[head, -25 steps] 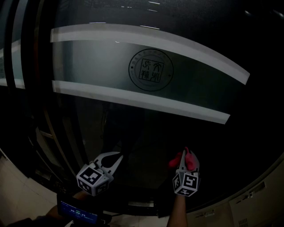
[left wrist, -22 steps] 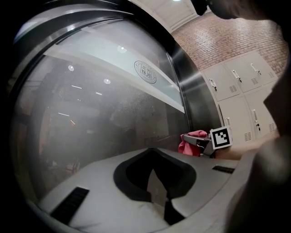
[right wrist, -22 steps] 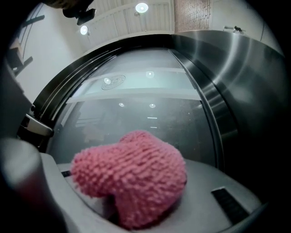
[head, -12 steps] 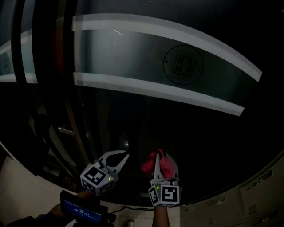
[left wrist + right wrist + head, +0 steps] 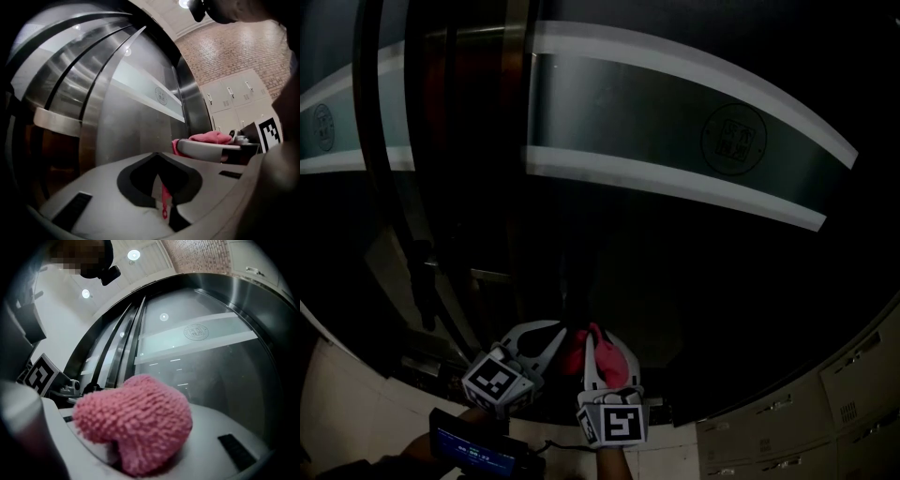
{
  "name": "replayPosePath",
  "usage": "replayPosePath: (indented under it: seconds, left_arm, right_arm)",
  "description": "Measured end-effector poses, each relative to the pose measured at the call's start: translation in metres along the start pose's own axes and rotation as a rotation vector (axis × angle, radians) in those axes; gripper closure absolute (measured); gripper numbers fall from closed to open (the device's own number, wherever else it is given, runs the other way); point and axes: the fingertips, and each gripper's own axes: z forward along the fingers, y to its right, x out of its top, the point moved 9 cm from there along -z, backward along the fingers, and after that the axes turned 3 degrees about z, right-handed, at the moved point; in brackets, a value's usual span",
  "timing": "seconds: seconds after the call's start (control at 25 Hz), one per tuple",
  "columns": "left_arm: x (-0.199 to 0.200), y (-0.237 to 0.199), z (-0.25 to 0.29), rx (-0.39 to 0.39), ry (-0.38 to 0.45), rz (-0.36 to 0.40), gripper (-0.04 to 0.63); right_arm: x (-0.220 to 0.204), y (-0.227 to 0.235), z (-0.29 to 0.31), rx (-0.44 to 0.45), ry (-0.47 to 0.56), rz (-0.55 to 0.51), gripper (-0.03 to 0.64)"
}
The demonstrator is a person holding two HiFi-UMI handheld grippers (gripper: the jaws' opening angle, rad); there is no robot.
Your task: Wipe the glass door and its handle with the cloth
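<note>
Head view: right tool [image 5: 598,349] is clamping the pink cloth [image 5: 575,354], which is bulging out past the jaws at 6 o'clock of the frame, low against the glass door [image 5: 675,262]; contact with the glass is not showing clearly. Left tool [image 5: 555,330] is sitting just beside it at 9 o'clock, jaw tips meeting, gripping nothing. A frosted band [image 5: 675,122] is crossing the door above, its round seal [image 5: 733,138] lying at 2 o'clock. Lockers [image 5: 853,403] are showing at 4 o'clock.

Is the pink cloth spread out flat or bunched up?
Bunched up: the cloth is a rounded lump clamped in the right gripper.
</note>
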Motion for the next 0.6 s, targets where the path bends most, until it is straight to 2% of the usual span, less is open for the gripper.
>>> replayPosePath:
  seconds: [0.24,0.36,0.6]
  left_arm:
    - [0.013,-0.004,-0.07,0.093,0.017,0.02,0.578]
    - [0.013,0.009,-0.108,0.135,0.002,0.023,0.578]
    - [0.019,0.025,-0.176,0.222,-0.032,0.046,0.578]
  right_arm:
    - [0.005,-0.063,-0.014,0.095,-0.026,0.054,0.565]
    - [0.008,-0.085,-0.031,0.114,0.0,0.06,0.565]
    - [0.015,-0.142,-0.05,0.208,-0.003,0.093,0.565]
